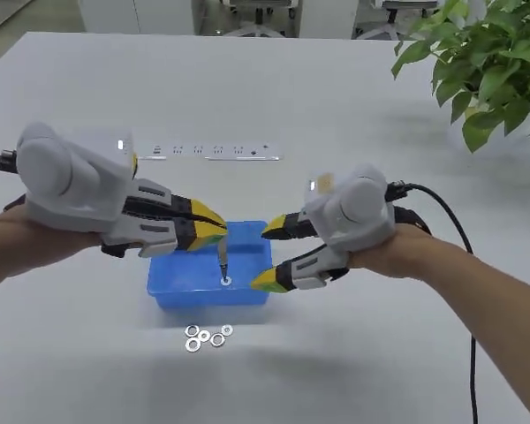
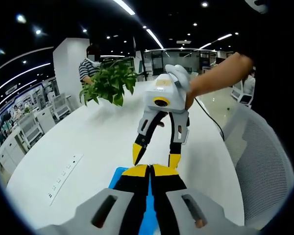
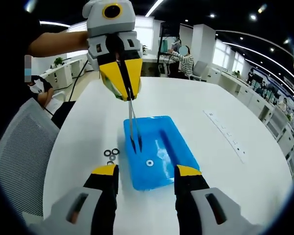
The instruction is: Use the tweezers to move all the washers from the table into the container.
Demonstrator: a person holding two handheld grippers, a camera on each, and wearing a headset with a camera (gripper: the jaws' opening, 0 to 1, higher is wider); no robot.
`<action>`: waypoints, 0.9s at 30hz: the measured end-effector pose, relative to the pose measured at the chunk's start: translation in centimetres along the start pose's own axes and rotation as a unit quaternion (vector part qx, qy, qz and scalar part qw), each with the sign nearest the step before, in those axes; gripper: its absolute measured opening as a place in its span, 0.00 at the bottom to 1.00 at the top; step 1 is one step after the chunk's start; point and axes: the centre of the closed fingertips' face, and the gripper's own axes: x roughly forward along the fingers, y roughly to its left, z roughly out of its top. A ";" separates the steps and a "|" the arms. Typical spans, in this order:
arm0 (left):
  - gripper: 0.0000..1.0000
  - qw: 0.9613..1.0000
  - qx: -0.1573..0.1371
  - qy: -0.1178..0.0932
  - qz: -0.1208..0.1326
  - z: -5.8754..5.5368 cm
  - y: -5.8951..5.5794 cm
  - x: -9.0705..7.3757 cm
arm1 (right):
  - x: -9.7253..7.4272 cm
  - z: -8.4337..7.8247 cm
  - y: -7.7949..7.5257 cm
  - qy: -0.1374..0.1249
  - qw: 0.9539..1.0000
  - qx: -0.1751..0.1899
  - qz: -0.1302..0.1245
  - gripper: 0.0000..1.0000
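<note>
A blue container (image 1: 247, 238) sits mid-table, with one washer (image 1: 226, 281) lying inside it. Several more washers (image 1: 208, 336) lie clustered on the table just in front of it. My left gripper (image 1: 219, 225) is shut on the tweezers (image 1: 222, 261), which point down into the container just above that washer. In the right gripper view the tweezers (image 3: 134, 122) hang from the left gripper (image 3: 120, 81) over the container (image 3: 161, 142), tips slightly apart near the washer (image 3: 149, 162). The right gripper (image 1: 263, 258) stands open at the container's right end, holding nothing.
A white power strip (image 1: 212, 152) lies behind the container. A potted plant (image 1: 486, 62) stands at the far right. A cable (image 1: 464, 256) trails from the right gripper. A mesh chair (image 3: 19, 147) stands beside the table.
</note>
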 end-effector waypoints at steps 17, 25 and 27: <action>0.05 1.000 0.002 0.002 -0.015 1.0 -2.6 -1.1 | -1.7 -0.7 2.4 -0.014 1.000 0.021 -0.010 0.65; 0.05 1.000 0.005 0.007 -0.020 0.3 -3.9 -1.1 | -1.8 -0.9 3.1 -0.019 1.000 0.020 -0.011 0.70; 0.05 1.000 0.005 0.009 -0.020 -0.1 -4.2 -1.0 | -1.9 -0.9 3.2 -0.019 1.000 0.021 -0.011 0.71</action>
